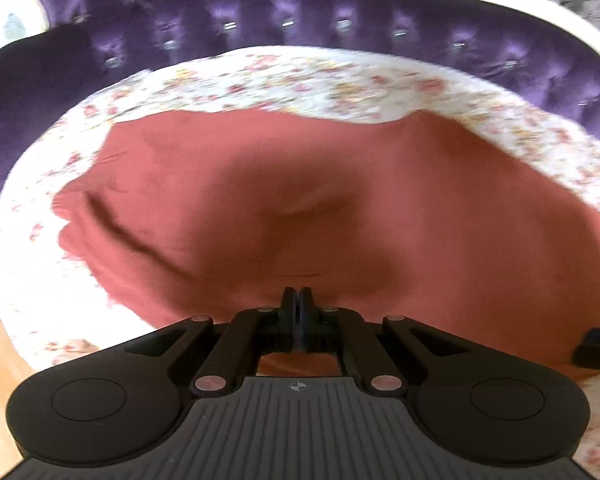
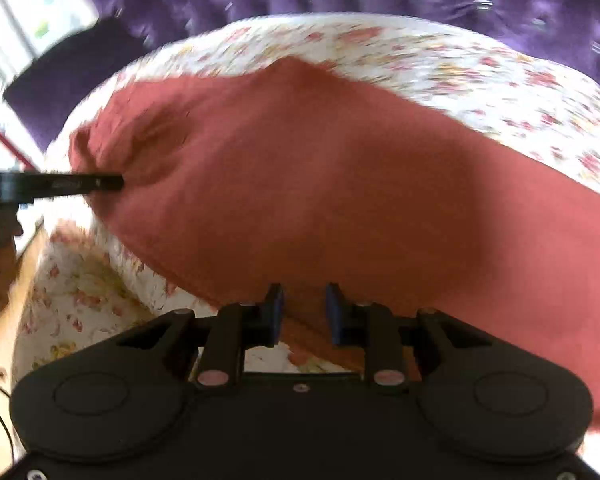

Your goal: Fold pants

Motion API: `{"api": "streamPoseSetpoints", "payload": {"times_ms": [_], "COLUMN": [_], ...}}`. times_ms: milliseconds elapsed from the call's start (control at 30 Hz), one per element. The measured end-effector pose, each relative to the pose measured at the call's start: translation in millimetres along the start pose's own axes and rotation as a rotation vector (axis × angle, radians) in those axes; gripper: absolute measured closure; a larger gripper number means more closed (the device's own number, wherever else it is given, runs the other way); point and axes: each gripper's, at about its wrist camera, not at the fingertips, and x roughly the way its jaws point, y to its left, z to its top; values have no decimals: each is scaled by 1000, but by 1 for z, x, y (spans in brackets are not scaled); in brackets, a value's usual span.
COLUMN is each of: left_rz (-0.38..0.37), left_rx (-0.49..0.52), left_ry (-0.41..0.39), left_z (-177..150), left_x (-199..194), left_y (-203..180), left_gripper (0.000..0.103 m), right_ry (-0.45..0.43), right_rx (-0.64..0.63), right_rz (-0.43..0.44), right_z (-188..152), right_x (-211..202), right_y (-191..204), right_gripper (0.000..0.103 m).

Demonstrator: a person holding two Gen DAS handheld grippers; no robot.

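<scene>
Left tool pinched shut on near edge of pants, likely holding hem ready for fold. Right tool open, fingers straddling near seam, nothing clamped yet. Pants spread across flowered bed cover, one end bunched; frames blurred, layers hard to count. Purple tufted headboard behind.

I can read no words or numbers; my left tongs carry a pale marking in the right view, perhaps lettering, too blurred.
</scene>
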Motion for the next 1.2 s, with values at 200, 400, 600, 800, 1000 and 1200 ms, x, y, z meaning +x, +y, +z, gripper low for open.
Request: {"api": "streamPoseSetpoints", "payload": {"times_ms": [200, 400, 600, 800, 1000, 1200], "left_rz": [-87, -150, -180, -95, -73, -83], "left_rx": [115, 190, 244, 352, 357, 294], "left_ry": [-4, 12, 18, -7, -7, 37], "left_z": [-5, -10, -10, -24, -24, -13], "left_x": [-1, 6, 11, 11, 12, 15], "left_y": [-61, -109, -145, -177, -179, -175], "left_gripper": [101, 101, 101, 101, 101, 101], "right_ry": [-140, -208, -259, -285, -230, -169], "right_rx": [215, 417, 526, 565, 585, 635], "right_rz": [-100, -262, -423, -523, -507, -421], "right_z": [-14, -38, -63, -67, -66, -83], "right_x": [-52, -100, -148, -170, -155, -138], "right_y": [-63, -148, -215, -268, -309, -324], "right_gripper": [67, 67, 67, 49, 49, 49]}}
